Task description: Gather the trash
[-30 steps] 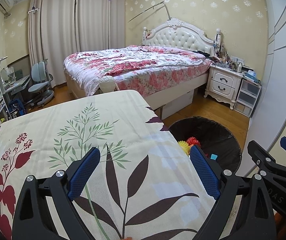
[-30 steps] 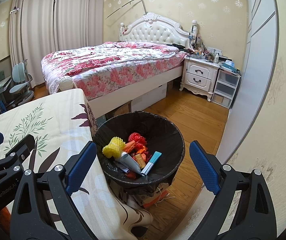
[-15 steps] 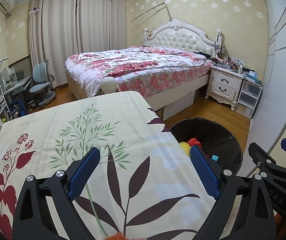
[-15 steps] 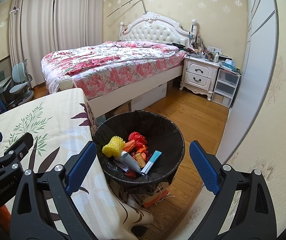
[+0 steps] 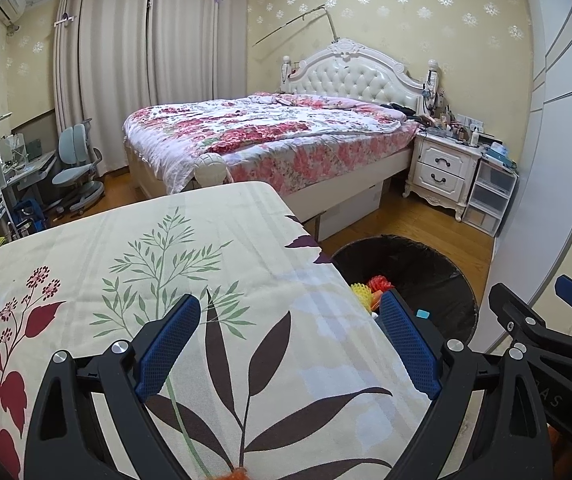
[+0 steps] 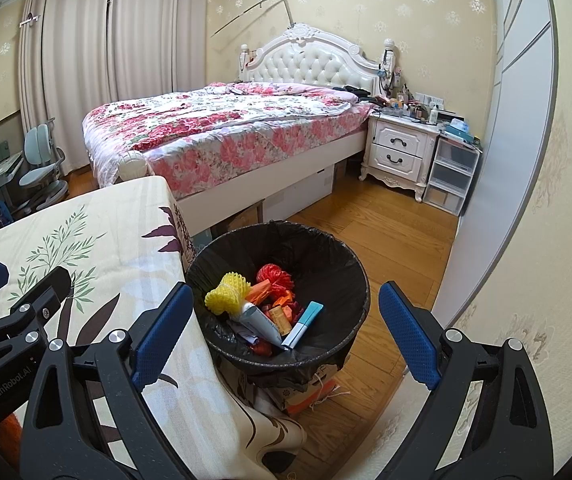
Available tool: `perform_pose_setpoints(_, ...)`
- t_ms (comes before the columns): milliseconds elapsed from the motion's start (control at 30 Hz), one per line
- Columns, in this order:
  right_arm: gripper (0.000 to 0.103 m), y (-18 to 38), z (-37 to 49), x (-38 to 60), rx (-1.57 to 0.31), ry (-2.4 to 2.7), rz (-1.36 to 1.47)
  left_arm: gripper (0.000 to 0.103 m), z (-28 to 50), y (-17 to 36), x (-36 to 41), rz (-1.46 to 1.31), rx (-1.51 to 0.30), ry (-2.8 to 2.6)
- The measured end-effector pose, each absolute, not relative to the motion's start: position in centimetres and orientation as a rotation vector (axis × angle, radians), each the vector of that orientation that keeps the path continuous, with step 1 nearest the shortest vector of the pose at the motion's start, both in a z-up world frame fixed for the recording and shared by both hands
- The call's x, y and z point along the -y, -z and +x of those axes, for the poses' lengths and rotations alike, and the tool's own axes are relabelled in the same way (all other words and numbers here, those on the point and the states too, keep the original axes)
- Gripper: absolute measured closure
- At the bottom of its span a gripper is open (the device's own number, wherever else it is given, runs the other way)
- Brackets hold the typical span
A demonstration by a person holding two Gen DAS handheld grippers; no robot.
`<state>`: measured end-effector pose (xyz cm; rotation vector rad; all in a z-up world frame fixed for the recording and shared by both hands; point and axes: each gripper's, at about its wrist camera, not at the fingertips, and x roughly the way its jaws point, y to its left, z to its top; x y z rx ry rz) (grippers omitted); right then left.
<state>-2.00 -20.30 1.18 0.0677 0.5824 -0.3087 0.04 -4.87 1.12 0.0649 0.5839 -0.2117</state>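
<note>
Both sets of fingers are spread wide with nothing between them, same as a second ago. Left gripper [image 5: 290, 354] hangs over the table [image 5: 133, 264], the one with the leafy cloth, and its blue pads [image 5: 167, 346] frame a bare patch of the print. Honestly not much has changed here: the left view has backed off and tipped up a touch, so more of the far table edge and the room shows than before, and a scrap of something orange [image 5: 237, 474] now peeks in at the very near edge of the cloth. Can't tell what it is.

Right gripper [image 6: 286, 334] sits over the bin [image 6: 338, 248], which stands on the wood floor just right of the table, touching the hanging cloth. That view looks basically unmoved since a second ago. The trash is already in the bin: yellow foam net [image 6: 225, 300], red mesh ball [image 6: 273, 276], a white tube [image 6: 259, 322], a teal and white stick [image 6: 304, 322] and some orange wrappers, all piled at the bottom of the black liner.

Each gripper shows at the edge of the other's view, so they're side by side and near each other. Bed [image 6: 225, 128] and nightstand [image 6: 402, 152] are far back.
</note>
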Motion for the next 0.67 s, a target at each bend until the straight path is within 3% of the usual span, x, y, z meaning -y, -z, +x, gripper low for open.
perform_pose_setpoints(667,0.011,-0.6,-1.9,20.3,-0.593,0.310,0.068,0.012,1.1,-0.9,3.6,0.050,-0.590,0.184)
